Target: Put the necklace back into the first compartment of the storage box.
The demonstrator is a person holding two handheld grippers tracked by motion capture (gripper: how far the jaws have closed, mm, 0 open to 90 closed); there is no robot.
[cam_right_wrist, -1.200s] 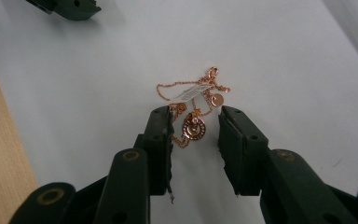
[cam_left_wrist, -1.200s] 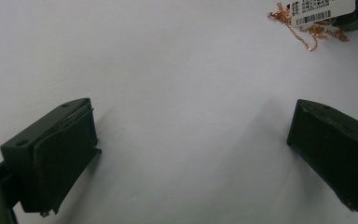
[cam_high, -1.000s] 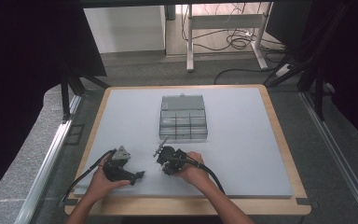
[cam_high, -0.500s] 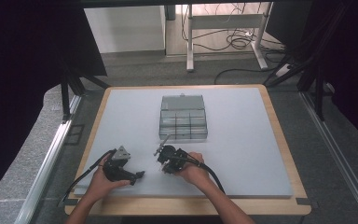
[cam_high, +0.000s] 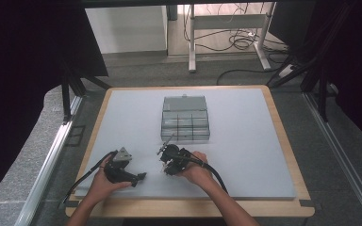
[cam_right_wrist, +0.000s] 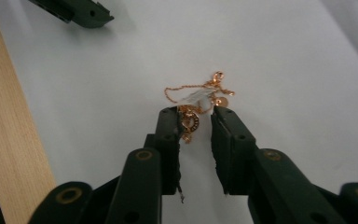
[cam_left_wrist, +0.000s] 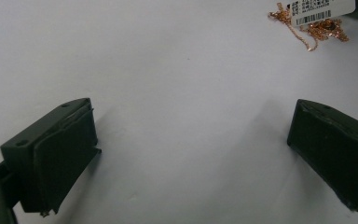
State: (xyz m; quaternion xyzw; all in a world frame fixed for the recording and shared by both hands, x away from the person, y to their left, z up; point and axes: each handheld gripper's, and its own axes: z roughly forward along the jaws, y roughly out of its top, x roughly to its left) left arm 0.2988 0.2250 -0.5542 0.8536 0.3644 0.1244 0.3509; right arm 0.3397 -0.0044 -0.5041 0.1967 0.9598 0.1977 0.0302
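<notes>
A thin gold necklace [cam_right_wrist: 213, 88] with a white barcode tag [cam_left_wrist: 320, 8] lies bunched on the white table top. My right gripper [cam_right_wrist: 198, 116] reaches down over it, its jaws a narrow gap apart, with a ring of the chain and part of the tag between the tips; bare table shows in the gap. In the high view this gripper [cam_high: 165, 164] is near the table's front, in front of the box. My left gripper [cam_left_wrist: 191, 154] stands wide open over bare table, nothing between its jaws. It rests at the front left [cam_high: 140, 176], pointing toward the right gripper.
A clear plastic compartment box [cam_high: 185, 120] sits at the table's middle, just beyond the right gripper. The white mat [cam_high: 245, 141] has a wooden rim [cam_right_wrist: 4, 121] close to both hands. Cables trail from both grippers toward the front edge.
</notes>
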